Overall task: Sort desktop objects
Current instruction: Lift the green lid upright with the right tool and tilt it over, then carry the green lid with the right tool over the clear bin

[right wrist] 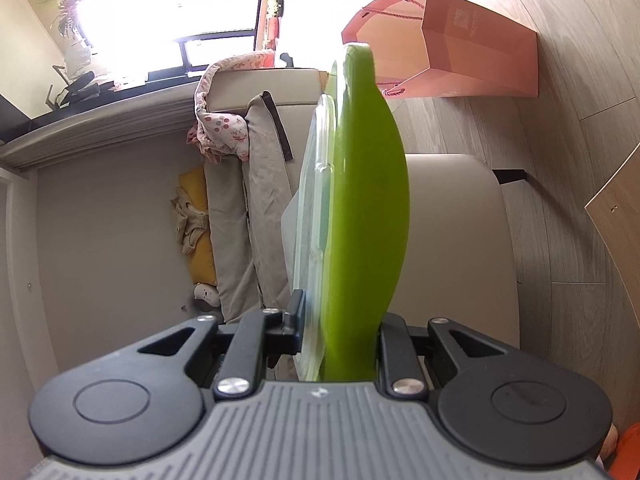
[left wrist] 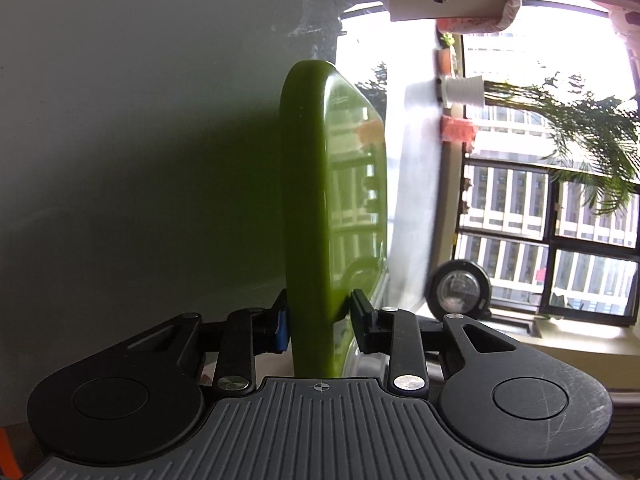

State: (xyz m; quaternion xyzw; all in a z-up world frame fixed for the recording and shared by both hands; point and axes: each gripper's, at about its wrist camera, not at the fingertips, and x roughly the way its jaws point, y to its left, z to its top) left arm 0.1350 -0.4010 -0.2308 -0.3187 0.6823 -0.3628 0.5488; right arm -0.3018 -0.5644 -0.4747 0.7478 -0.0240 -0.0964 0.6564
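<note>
Between the pads of your left gripper (left wrist: 318,322) stood the edge of a green tray (left wrist: 316,200), and both pads pressed against it, pinching it over a pale tabletop (left wrist: 140,100). Your right gripper (right wrist: 340,332) was likewise clamped on a green tray (right wrist: 364,208), with a clear plastic lid (right wrist: 314,208) lying flat against its left face inside the same grip. Whether both views showed one tray, you could not tell. Beyond it stood a pink paper bag (right wrist: 460,52) on the wooden floor (right wrist: 560,200).

A glossy green box (left wrist: 308,200) with a clear lid (right wrist: 316,208) — held edge-on, off any surface.
</note>
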